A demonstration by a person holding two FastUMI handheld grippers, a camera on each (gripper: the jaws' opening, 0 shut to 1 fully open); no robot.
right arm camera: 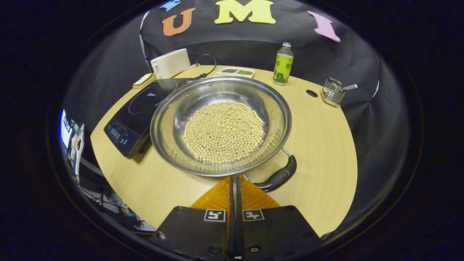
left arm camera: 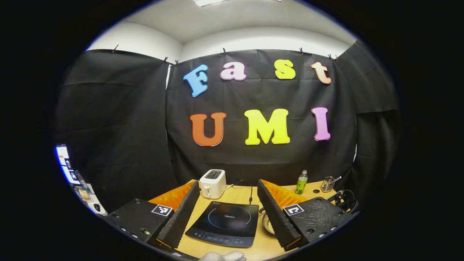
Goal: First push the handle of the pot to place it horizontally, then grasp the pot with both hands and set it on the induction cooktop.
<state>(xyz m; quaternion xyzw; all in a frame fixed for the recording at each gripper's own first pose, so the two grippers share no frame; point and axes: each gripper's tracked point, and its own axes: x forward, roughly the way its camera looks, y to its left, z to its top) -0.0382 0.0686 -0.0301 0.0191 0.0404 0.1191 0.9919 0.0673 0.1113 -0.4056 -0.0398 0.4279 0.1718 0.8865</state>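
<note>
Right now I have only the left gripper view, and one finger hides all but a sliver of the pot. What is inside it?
Observer: The pot holds a layer of pale round beans.
Operator: Where does its handle point?
Observer: In the right gripper view the handle sticks out at the near right, on the side away from the induction cooktop.
Operator: And the right gripper?
Observer: The right gripper is shut, its tips at the pot's near rim beside the handle; I cannot tell if they touch it.

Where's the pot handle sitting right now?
In the right gripper view, the pot handle lies at the pot's near right rim, just right of the shut right tool, opposite the induction cooktop.
</note>
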